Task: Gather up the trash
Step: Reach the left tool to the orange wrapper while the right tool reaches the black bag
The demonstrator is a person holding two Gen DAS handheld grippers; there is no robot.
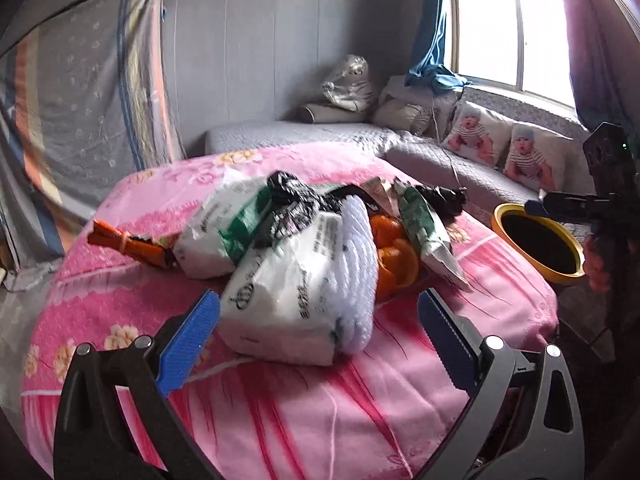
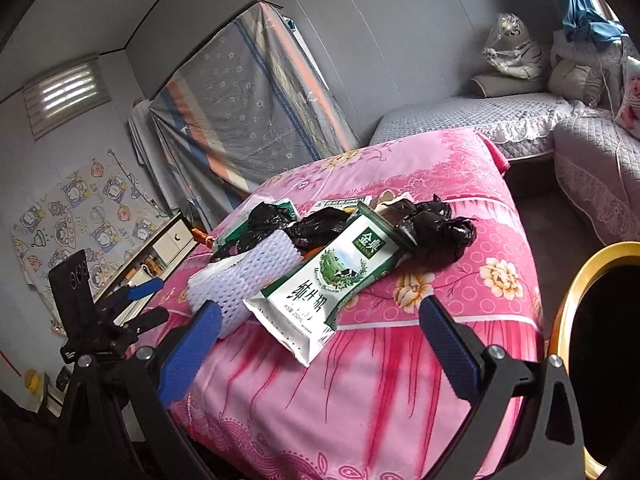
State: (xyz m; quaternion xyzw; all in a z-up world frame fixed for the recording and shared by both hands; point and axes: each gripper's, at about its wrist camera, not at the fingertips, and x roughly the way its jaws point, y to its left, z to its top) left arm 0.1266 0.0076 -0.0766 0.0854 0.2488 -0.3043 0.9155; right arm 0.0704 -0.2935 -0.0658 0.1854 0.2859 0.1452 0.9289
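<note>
Left gripper (image 1: 318, 334): hovering near the white plastic package (image 1: 288, 300), blue fingers spread wide, holding nothing.
Right gripper (image 2: 320, 338): jaws standing apart, empty, pointing at the milk carton (image 2: 324, 280).
Trash pile: lying on the pink floral cover (image 1: 300, 400); foam fruit net (image 2: 244, 280), black bags (image 2: 432, 236), what is probably orange peel (image 1: 394, 258).
Bin: yellow-rimmed bin (image 1: 538, 236) sitting at the right, just beside the cover.

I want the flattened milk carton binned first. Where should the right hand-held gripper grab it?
Probably the near sealed end of the milk carton, approached from the front. That flat end juts toward the open right hand-held gripper, clear of the foam net, while black plastic bags crowd its far end.
</note>
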